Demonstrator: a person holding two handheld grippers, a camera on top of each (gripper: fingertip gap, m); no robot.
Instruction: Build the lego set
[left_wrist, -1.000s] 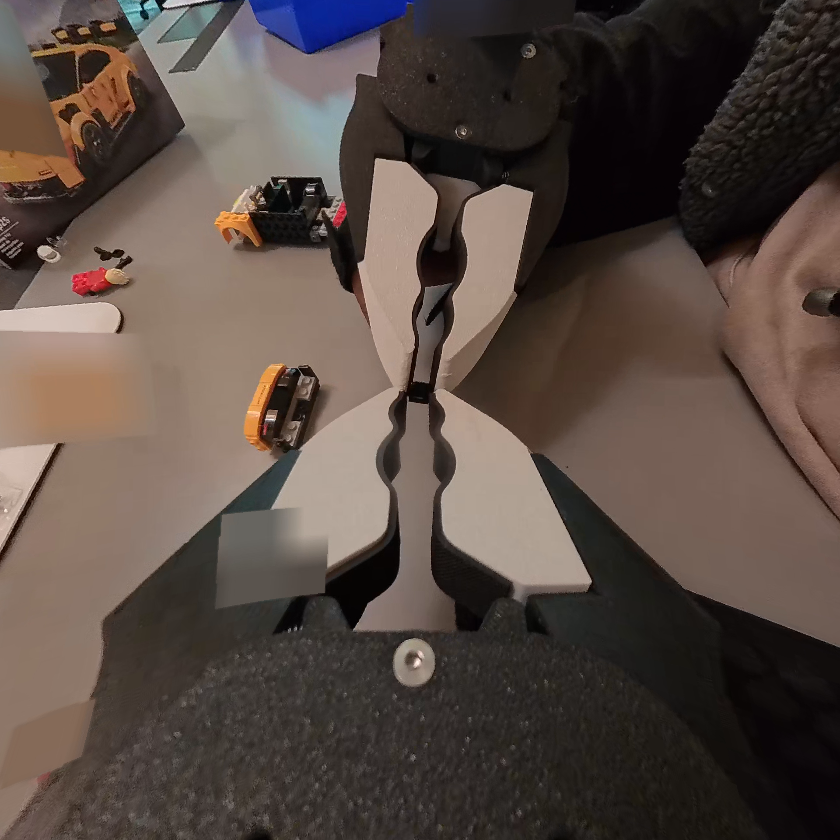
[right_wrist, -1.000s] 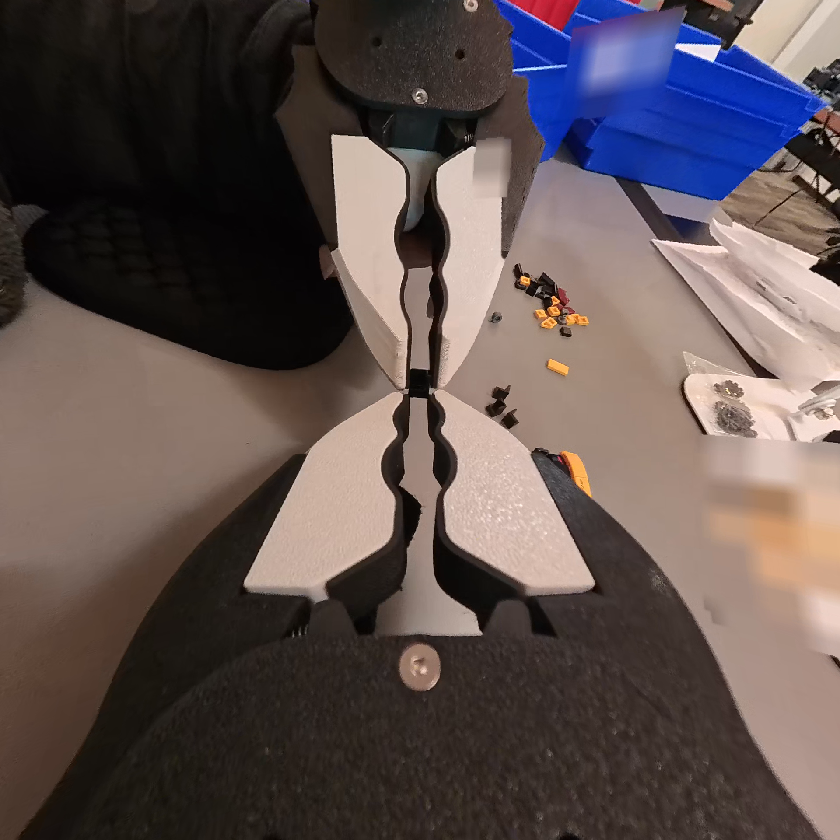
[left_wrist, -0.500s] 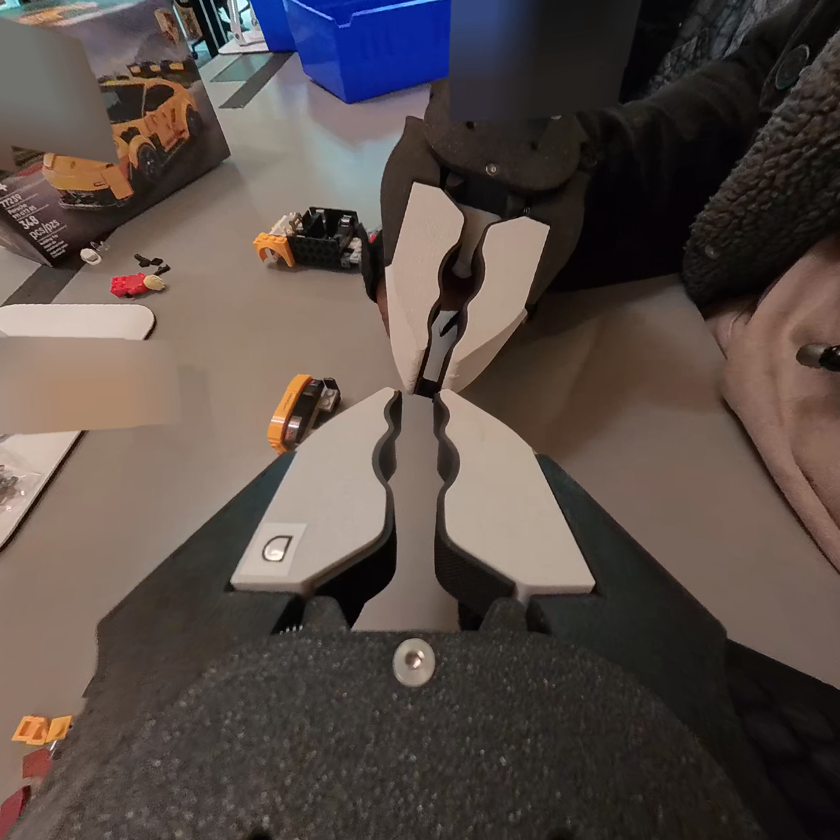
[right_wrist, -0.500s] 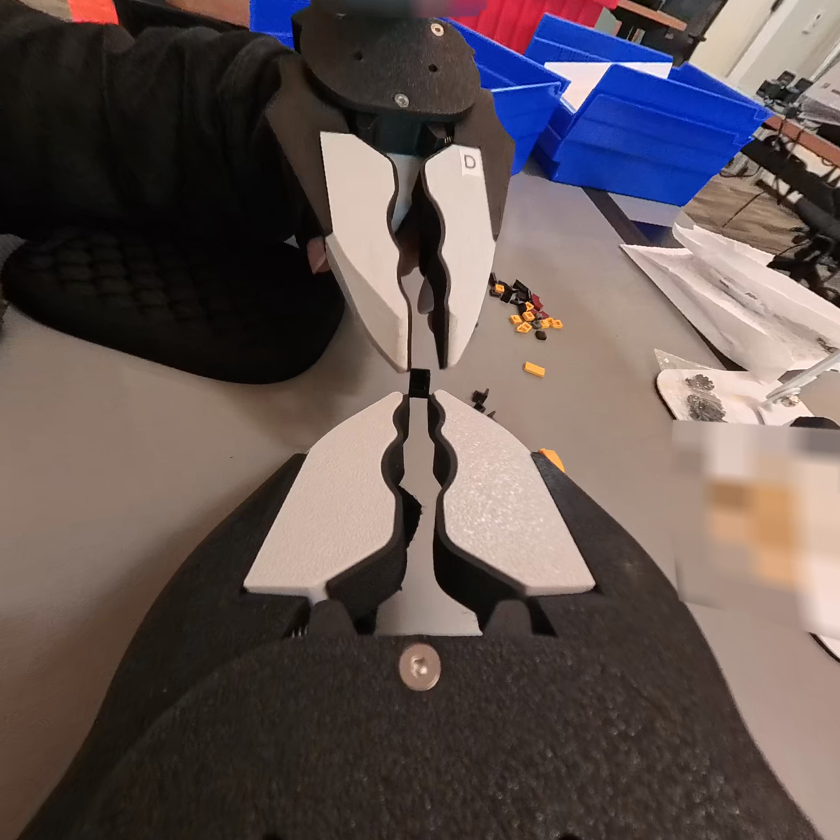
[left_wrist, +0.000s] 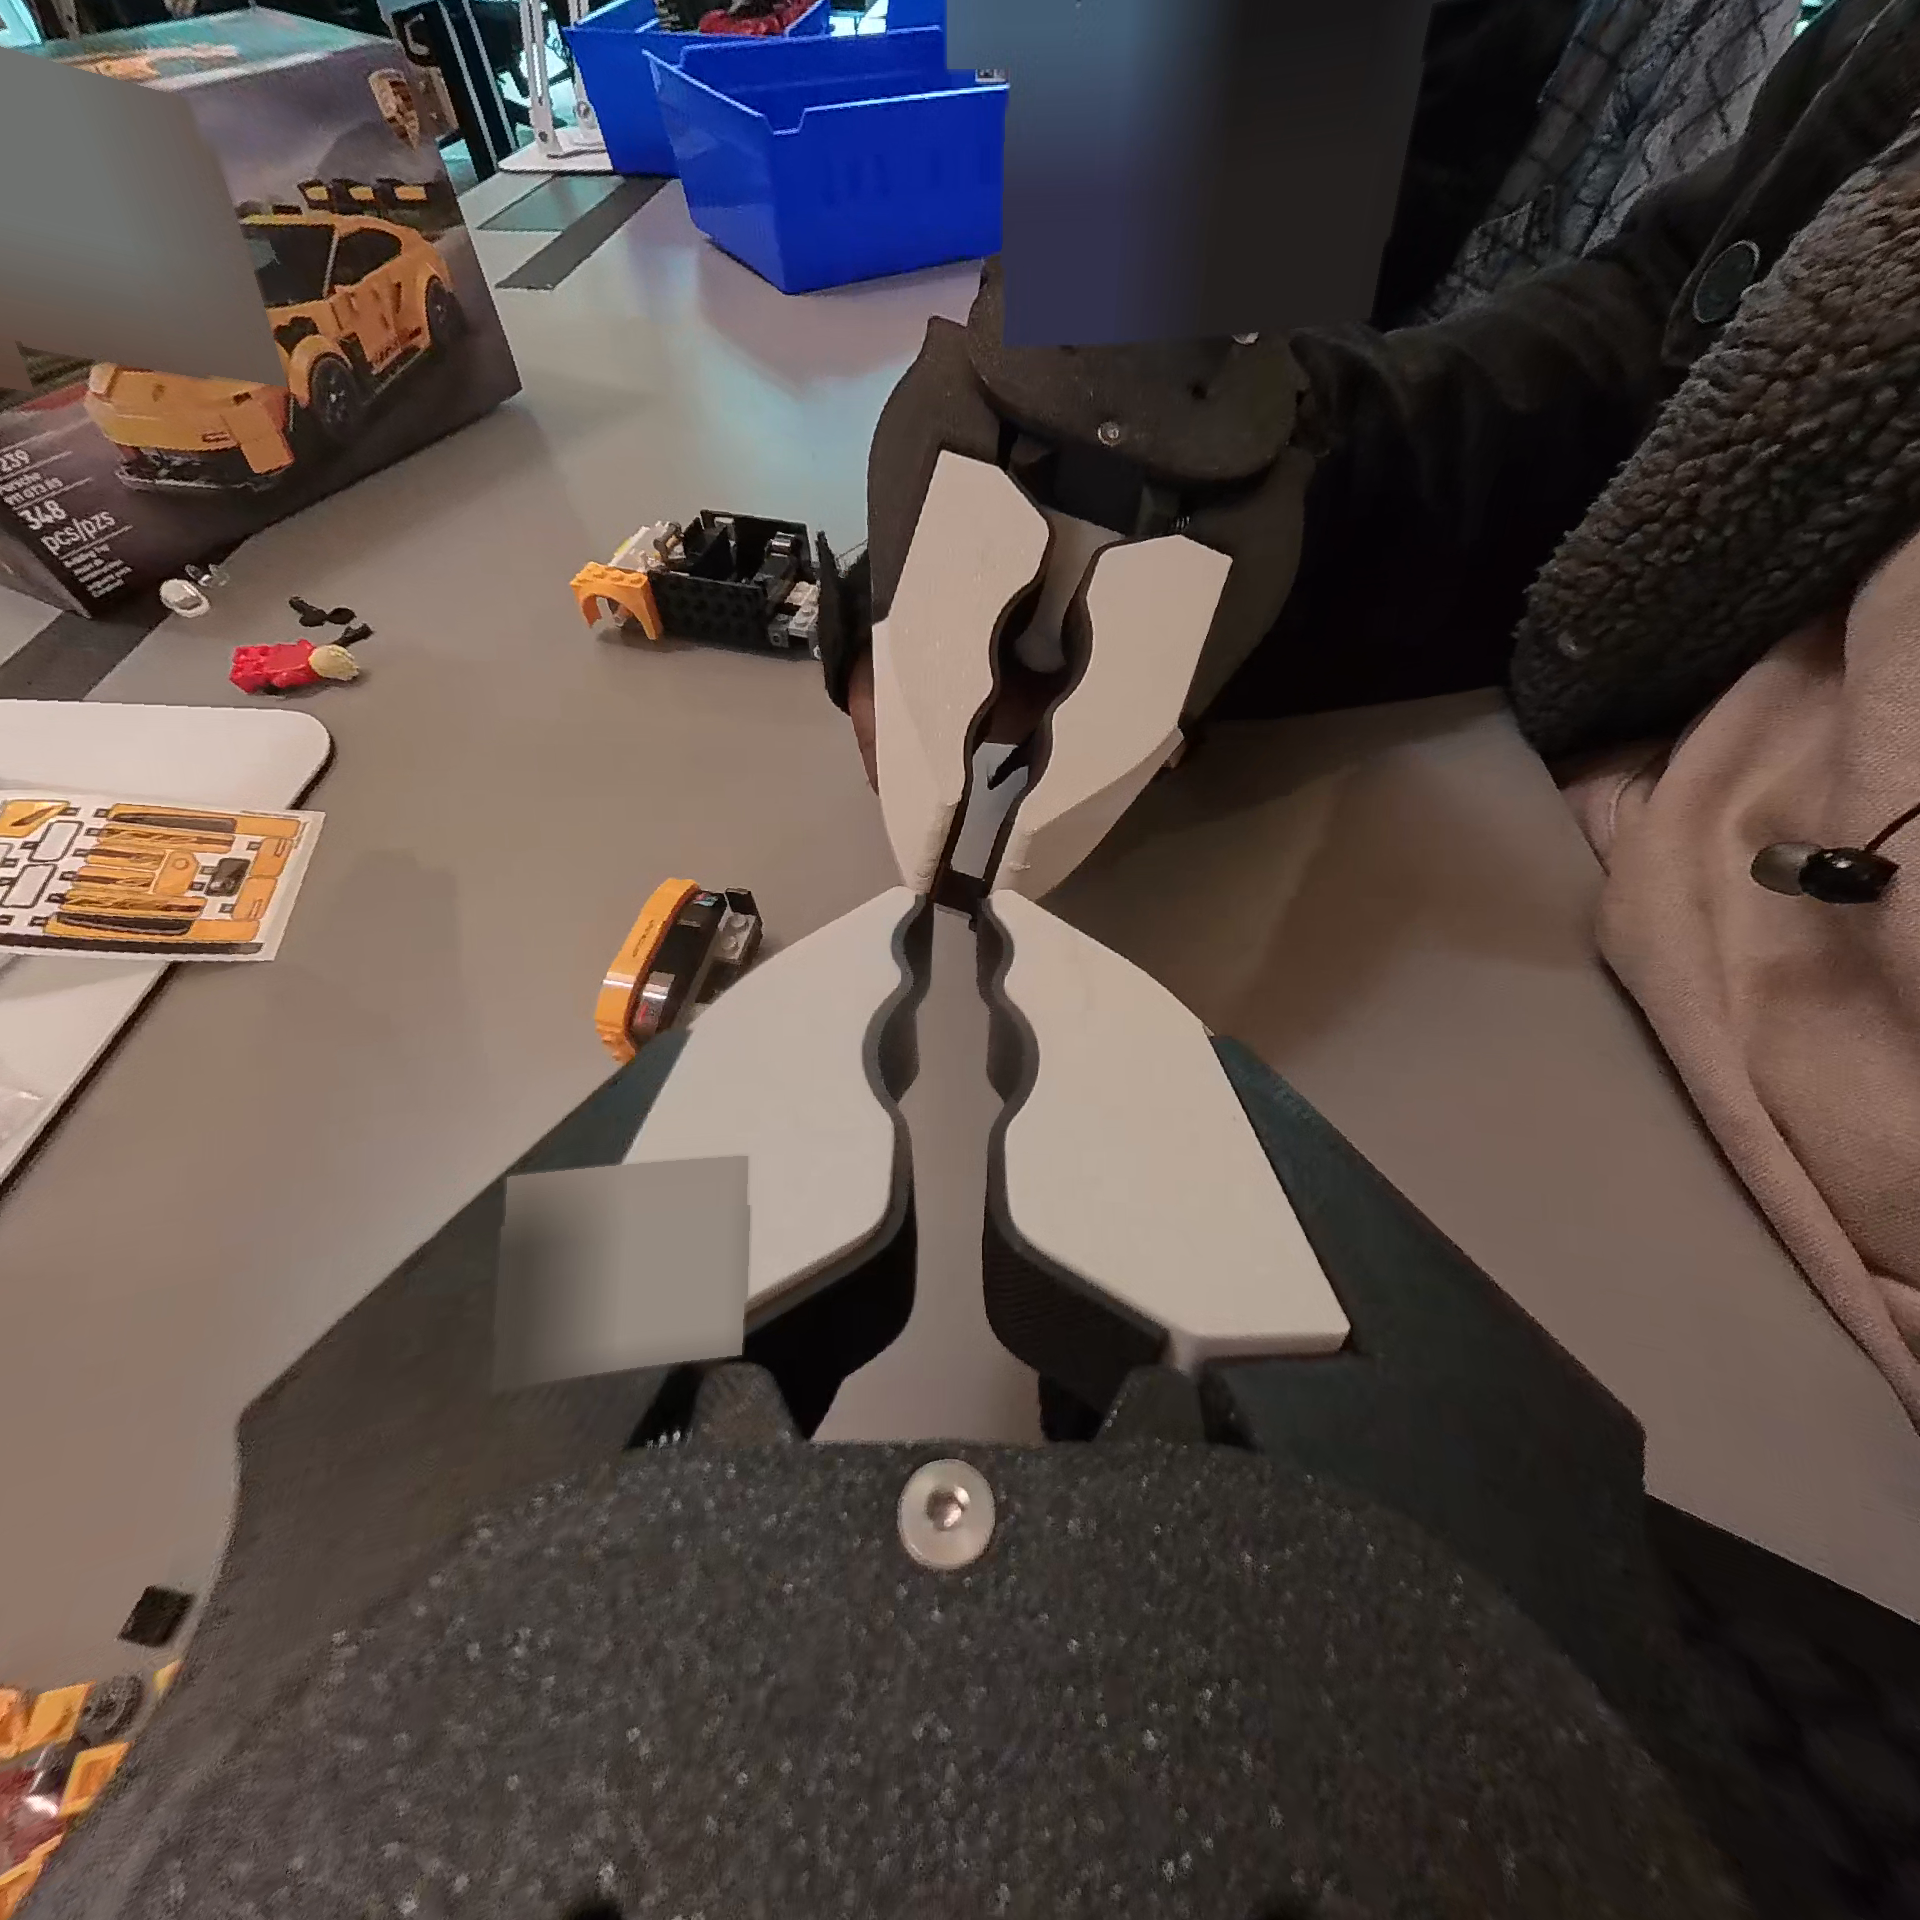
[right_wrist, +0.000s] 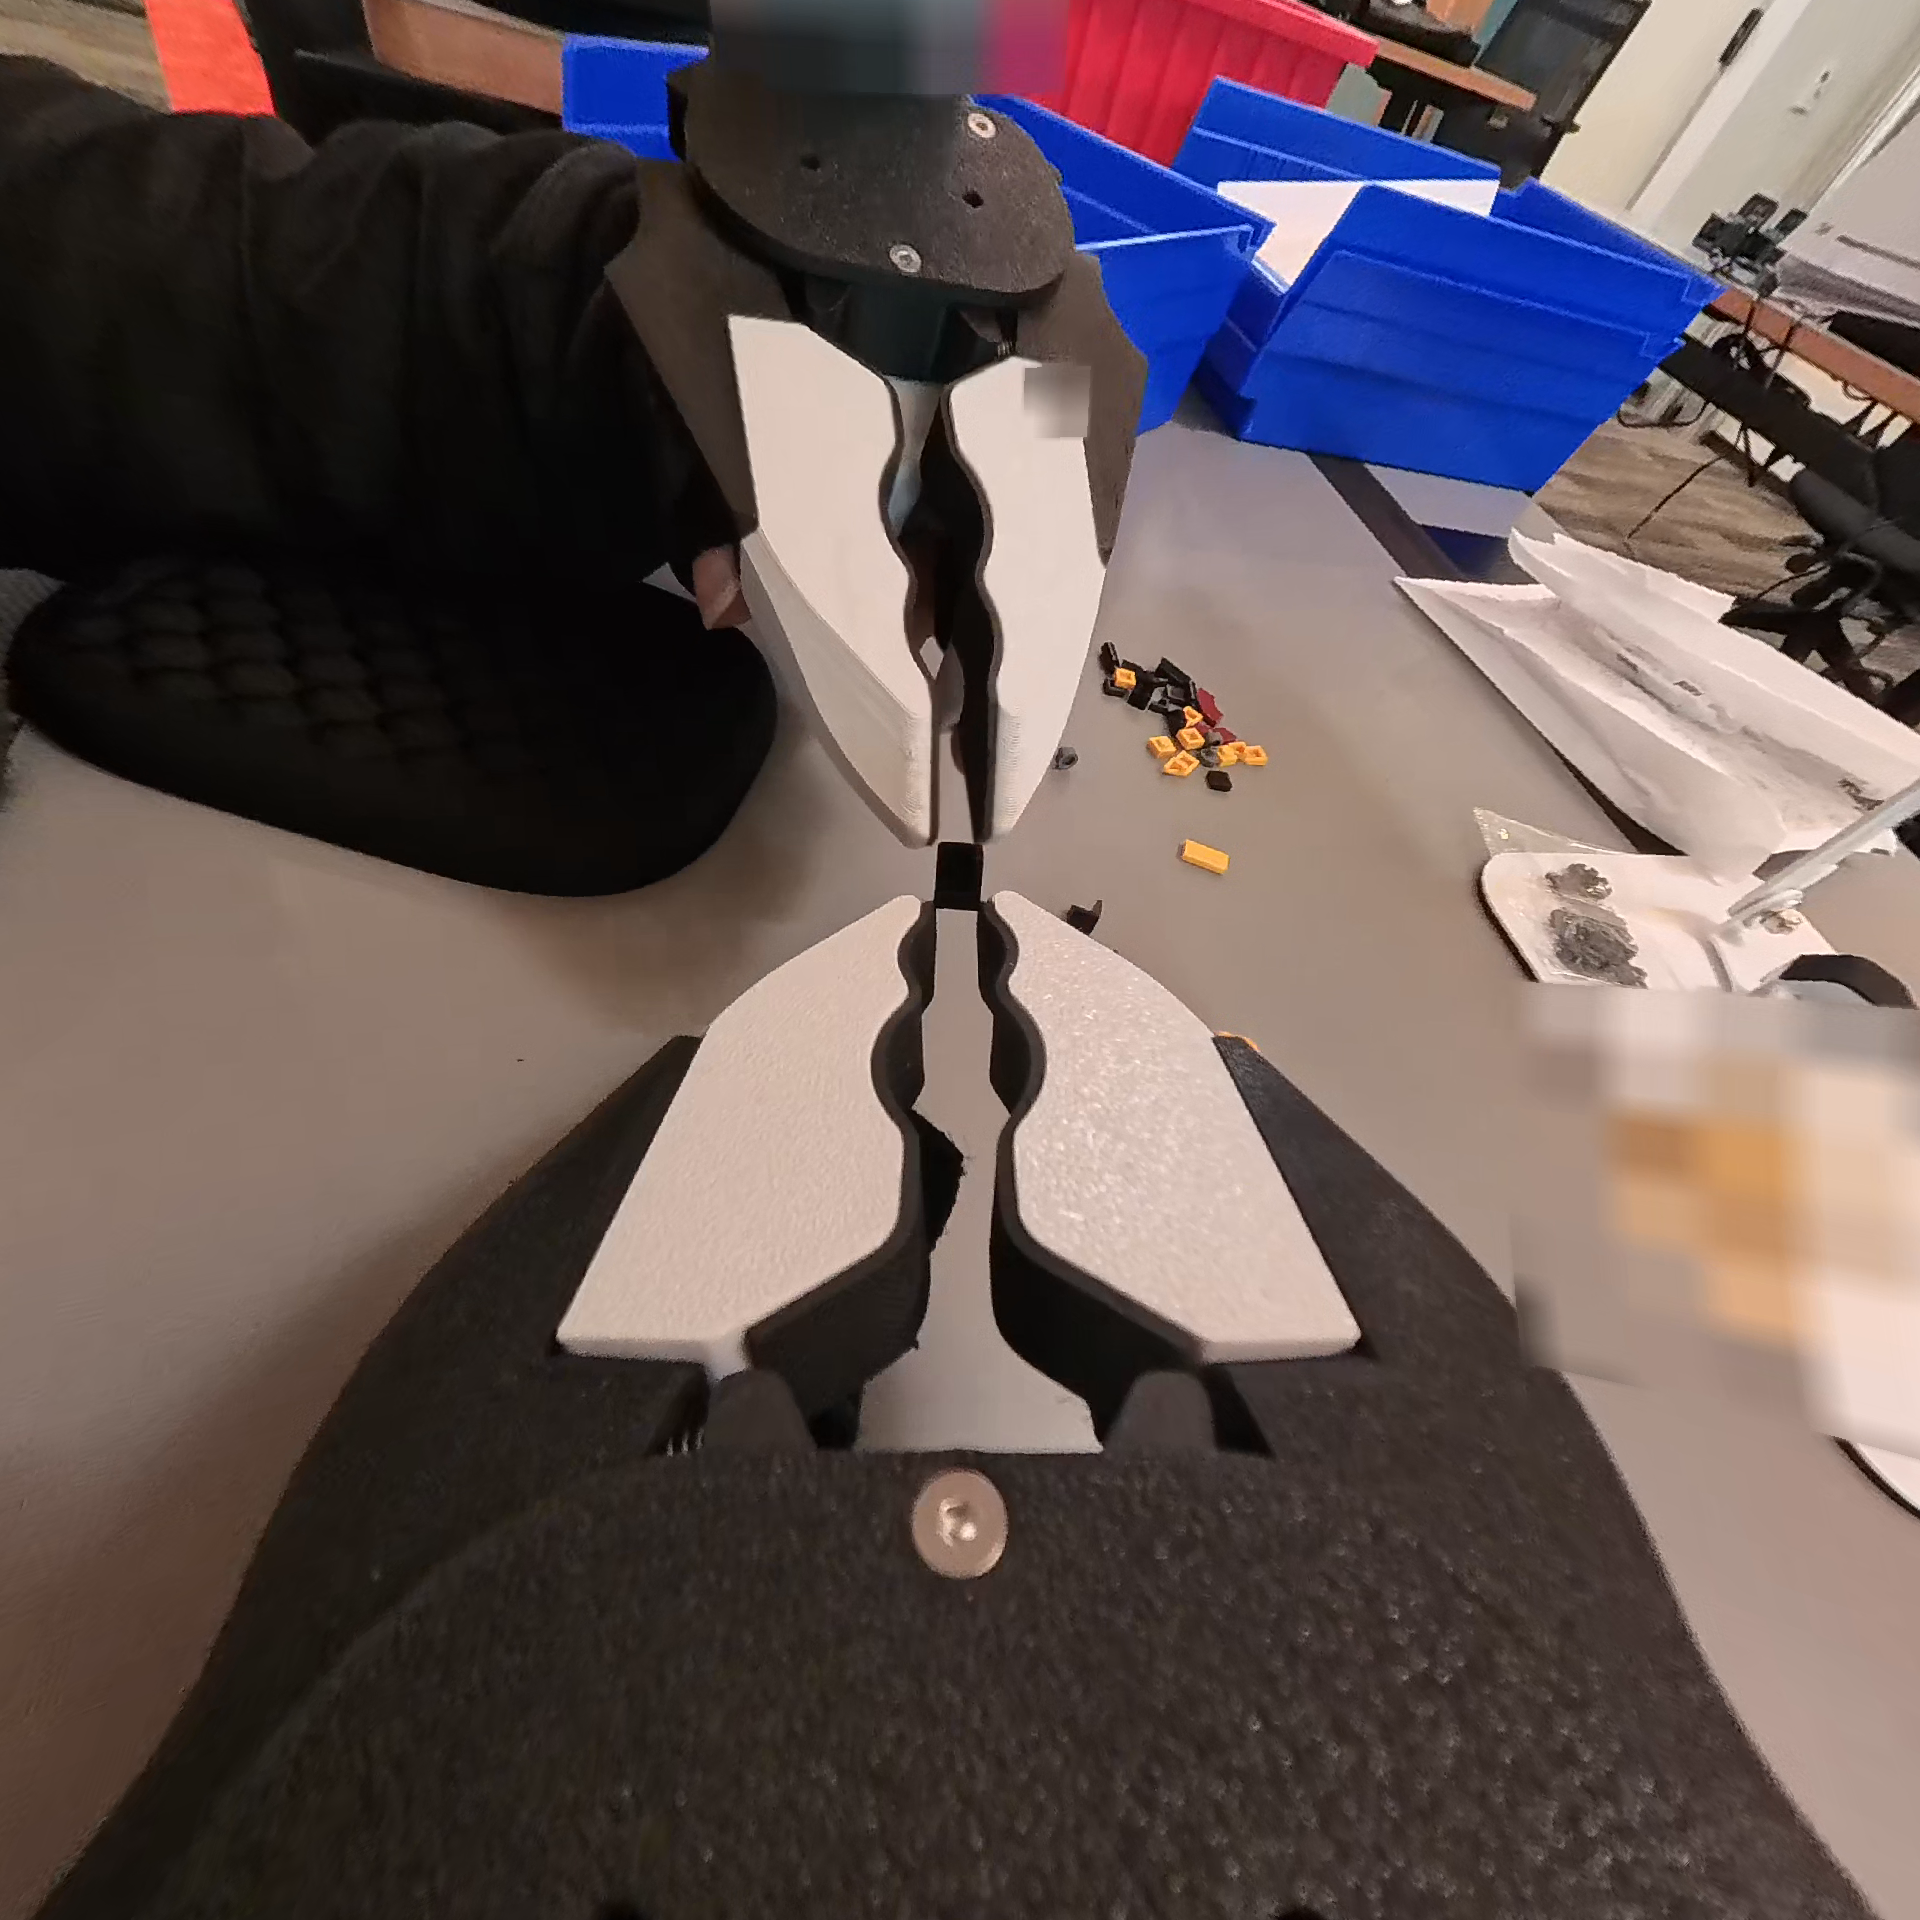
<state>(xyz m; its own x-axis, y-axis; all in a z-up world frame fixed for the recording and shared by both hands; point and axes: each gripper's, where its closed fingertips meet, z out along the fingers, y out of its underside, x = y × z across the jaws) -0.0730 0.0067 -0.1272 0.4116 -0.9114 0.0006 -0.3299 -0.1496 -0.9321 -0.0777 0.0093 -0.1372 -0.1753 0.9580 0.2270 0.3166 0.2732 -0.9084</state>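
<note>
My right gripper (right_wrist: 956, 912) is shut on a small black brick (right_wrist: 956, 873) that sticks out past its tips, held above the grey table (right_wrist: 312, 1039). My left gripper (right_wrist: 958, 831) faces it tip to tip, just off the brick. Its jaws stand a narrow gap apart with nothing in them. In the left wrist view my left gripper (left_wrist: 951, 906) meets the right gripper (left_wrist: 961, 881), which has the black brick (left_wrist: 962, 889) at its tips. A half-built black car chassis (left_wrist: 717, 592) and an orange-and-black sub-assembly (left_wrist: 670, 971) lie on the table to the left.
The set's box (left_wrist: 260, 343), a sticker sheet (left_wrist: 145, 878) and a red minifigure (left_wrist: 286, 665) lie at left. Blue bins (right_wrist: 1434, 332) stand at the back. Loose small pieces (right_wrist: 1184, 727), an orange tile (right_wrist: 1205, 856) and white paper bags (right_wrist: 1662, 707) lie at right. A person's dark sleeves flank both grippers. Only a small space, under 4 cm, lies between the two pairs of fingers. Left tips and right tips are each some 15 centimetres from the orange tile (right_wrist: 1205, 856).
A second ago both grippers pinched the black brick tip to tip. The left gripper has come off it and both have lifted; the brick stays in the right gripper.
</note>
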